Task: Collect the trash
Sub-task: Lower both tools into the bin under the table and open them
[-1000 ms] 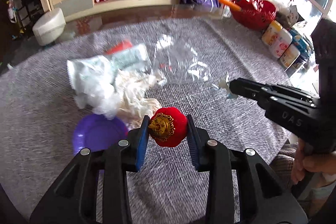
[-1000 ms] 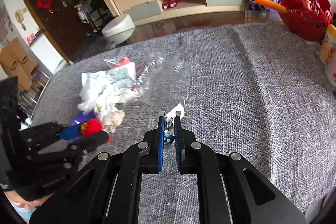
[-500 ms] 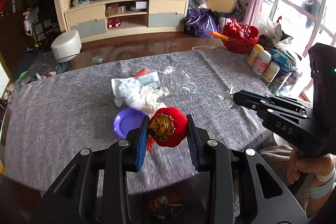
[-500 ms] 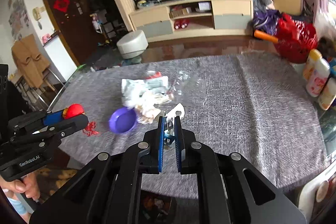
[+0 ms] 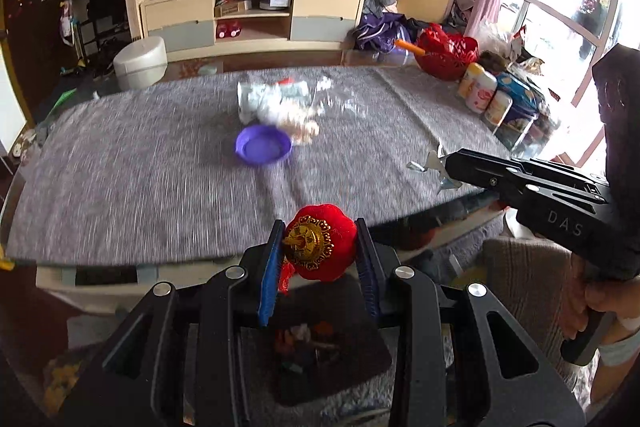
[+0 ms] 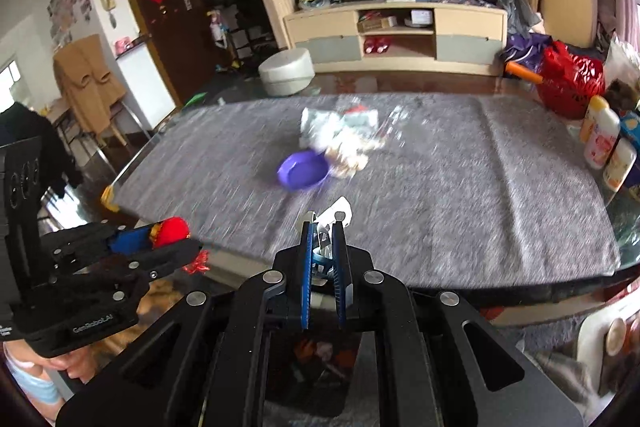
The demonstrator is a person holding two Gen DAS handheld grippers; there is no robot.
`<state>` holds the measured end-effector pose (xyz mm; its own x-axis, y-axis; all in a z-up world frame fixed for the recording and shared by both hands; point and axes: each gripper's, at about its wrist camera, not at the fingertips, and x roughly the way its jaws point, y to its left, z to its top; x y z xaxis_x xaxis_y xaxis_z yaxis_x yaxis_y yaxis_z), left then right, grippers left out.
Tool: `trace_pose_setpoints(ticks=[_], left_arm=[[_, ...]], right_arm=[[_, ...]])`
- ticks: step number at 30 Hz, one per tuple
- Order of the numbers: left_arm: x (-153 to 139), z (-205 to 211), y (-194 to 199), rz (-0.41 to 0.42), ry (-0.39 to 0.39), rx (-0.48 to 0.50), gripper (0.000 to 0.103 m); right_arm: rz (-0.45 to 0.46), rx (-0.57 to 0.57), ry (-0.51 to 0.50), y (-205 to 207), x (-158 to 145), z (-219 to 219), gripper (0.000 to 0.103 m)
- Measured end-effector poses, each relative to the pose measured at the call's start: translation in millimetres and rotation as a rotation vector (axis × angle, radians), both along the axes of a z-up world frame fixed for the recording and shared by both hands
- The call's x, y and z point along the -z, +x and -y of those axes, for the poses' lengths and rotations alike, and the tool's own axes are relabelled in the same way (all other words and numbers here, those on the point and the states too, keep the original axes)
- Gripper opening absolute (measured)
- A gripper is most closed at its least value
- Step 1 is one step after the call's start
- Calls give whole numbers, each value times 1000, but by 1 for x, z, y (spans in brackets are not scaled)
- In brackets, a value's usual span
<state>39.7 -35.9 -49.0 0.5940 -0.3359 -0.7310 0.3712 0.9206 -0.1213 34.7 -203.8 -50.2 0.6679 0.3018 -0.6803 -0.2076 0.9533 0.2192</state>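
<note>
My left gripper (image 5: 318,255) is shut on a red lantern ornament (image 5: 320,247) with a gold cap, held off the near table edge above a dark bin (image 5: 320,339) on the floor. My right gripper (image 6: 323,247) is shut on a small silvery wrapper (image 6: 334,215), also off the near edge above the bin (image 6: 320,359). Each gripper shows in the other's view: the right gripper (image 5: 444,167), the left gripper (image 6: 176,239). A pile of white crumpled wrappers and clear plastic (image 5: 280,103) lies mid-table beside a purple lid (image 5: 262,149).
The table has a grey cloth (image 5: 140,167). A red basket (image 5: 448,51) and several bottles (image 5: 484,95) stand at its right end. A TV cabinet (image 5: 252,19) and a white stool (image 5: 140,61) are beyond the table.
Both grippers have pulled back from over the table to beyond its near edge, still holding their items. The bin has come into view beneath them.
</note>
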Motion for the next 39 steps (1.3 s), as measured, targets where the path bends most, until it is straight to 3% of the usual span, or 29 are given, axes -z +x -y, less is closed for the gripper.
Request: trace_pose_setpoints(ticks=[9, 21, 27, 32, 34, 37, 39], left_arm=[[68, -8, -25, -134, 26, 4, 32], [157, -16, -27, -323, 25, -12, 32], [184, -11, -27, -379, 54, -1, 32], [193, -14, -24, -412, 43, -4, 33], [194, -17, -22, -420, 35, -14, 36], [191, -20, -21, -413, 38, -24, 48], [188, -20, -20, -407, 42, -28, 57]], right_arm=[[-139, -17, 12, -17, 61, -19, 11], [-331, -25, 44, -14, 145, -34, 11], [-413, -40, 62, -9, 175, -42, 11], [-437, -33, 61, -3, 181, -41, 15], [-442, -26, 57, -1, 180, -40, 20], [-439, -21, 63, 1, 179, -38, 41], [-437, -16, 62, 3, 178, -37, 42]])
